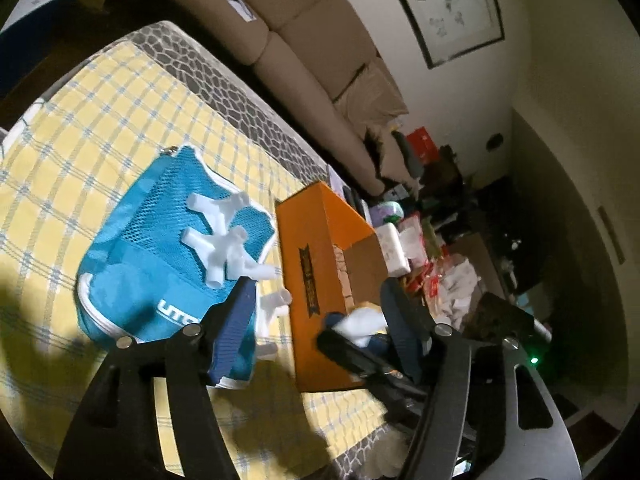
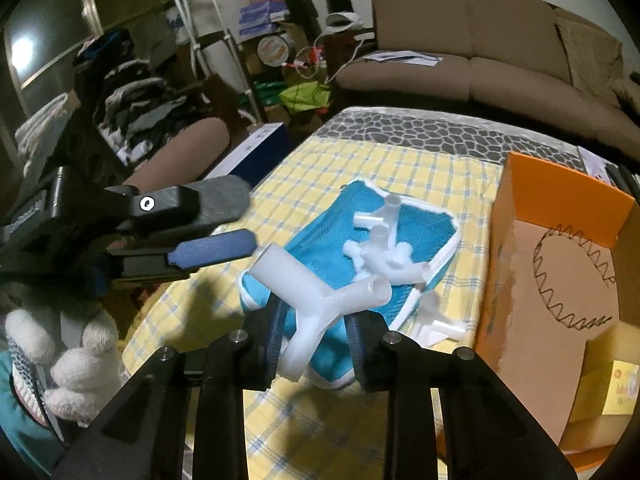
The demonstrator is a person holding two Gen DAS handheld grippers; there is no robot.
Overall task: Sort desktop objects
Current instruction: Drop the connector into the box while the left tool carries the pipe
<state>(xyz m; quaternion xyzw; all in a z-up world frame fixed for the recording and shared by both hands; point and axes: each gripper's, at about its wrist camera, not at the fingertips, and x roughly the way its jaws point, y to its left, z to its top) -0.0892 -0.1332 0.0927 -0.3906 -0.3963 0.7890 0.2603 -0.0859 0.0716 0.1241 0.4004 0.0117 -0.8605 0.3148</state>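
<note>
Here the left gripper (image 2: 224, 226) hangs empty, its fingers (image 2: 214, 249) spread apart, out over the left edge of the yellow checked surface (image 2: 360, 168); the gloved hand (image 2: 76, 364) holding it shows below. Just right of it, the right gripper (image 2: 316, 336) is clamped on a white pipe connector (image 2: 320, 292), held above the near corner of the blue mesh pouch (image 2: 316, 236).

The grip looks risky: the fingers pinch only the lower branch of a smooth forked piece, so it could swivel or slide out and drop to the surface short of the pouch. The pouch mouth seems to lie flat, though blur makes that hard to judge, and a connector let go there may roll off the mesh.

Several more white connectors (image 2: 384, 244) are heaped on the pouch, and one (image 2: 434, 320) rests just beside its right edge. Further right, the orange box (image 2: 560, 184) stands close against the pouch, crowding any approach from that side.
</note>
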